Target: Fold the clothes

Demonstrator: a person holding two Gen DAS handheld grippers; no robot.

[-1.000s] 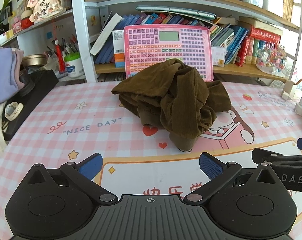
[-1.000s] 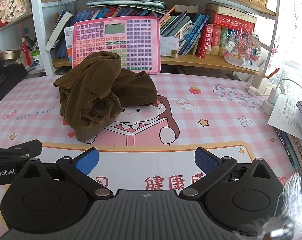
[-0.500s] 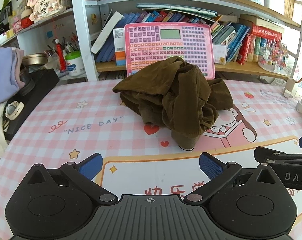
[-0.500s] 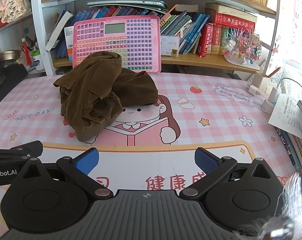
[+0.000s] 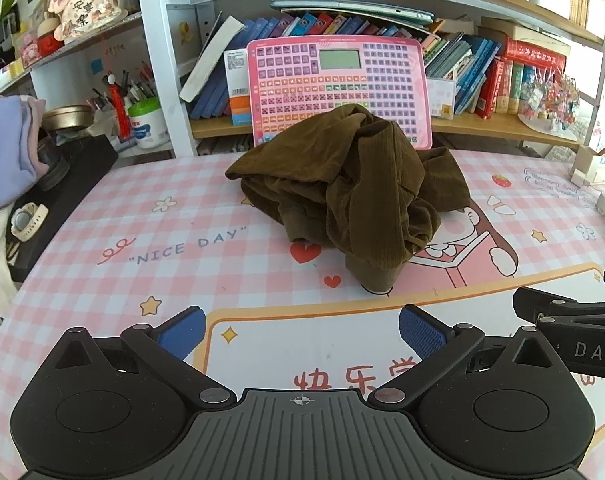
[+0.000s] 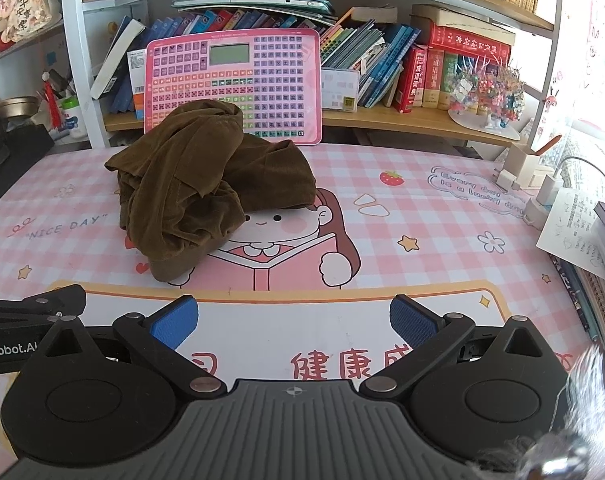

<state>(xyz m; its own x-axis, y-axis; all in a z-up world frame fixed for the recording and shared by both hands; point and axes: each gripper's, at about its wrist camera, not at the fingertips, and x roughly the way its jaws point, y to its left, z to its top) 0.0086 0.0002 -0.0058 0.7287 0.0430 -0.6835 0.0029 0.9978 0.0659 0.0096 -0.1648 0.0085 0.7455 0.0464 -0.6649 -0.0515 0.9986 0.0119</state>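
Observation:
A brown corduroy garment (image 5: pixel 350 192) lies crumpled in a heap on the pink checked table mat (image 5: pixel 174 216). It also shows in the right wrist view (image 6: pixel 198 188), left of centre. My left gripper (image 5: pixel 301 330) is open and empty, over the mat's front part, short of the heap. My right gripper (image 6: pixel 294 320) is open and empty, beside the left one and to the right of the heap's near end. Each gripper shows at the edge of the other's view.
A pink keyboard toy (image 5: pixel 338 88) leans on the bookshelf (image 5: pixel 502 124) behind the garment. A black box with a watch (image 5: pixel 26 220) and lilac clothes (image 5: pixel 2 148) sit at the left. Papers, a charger (image 6: pixel 542 196) and books lie at the right edge.
Both grippers have drifted slightly, so the garment sits a little more to the right in the left wrist view. The garment has not moved and both grippers stay open.

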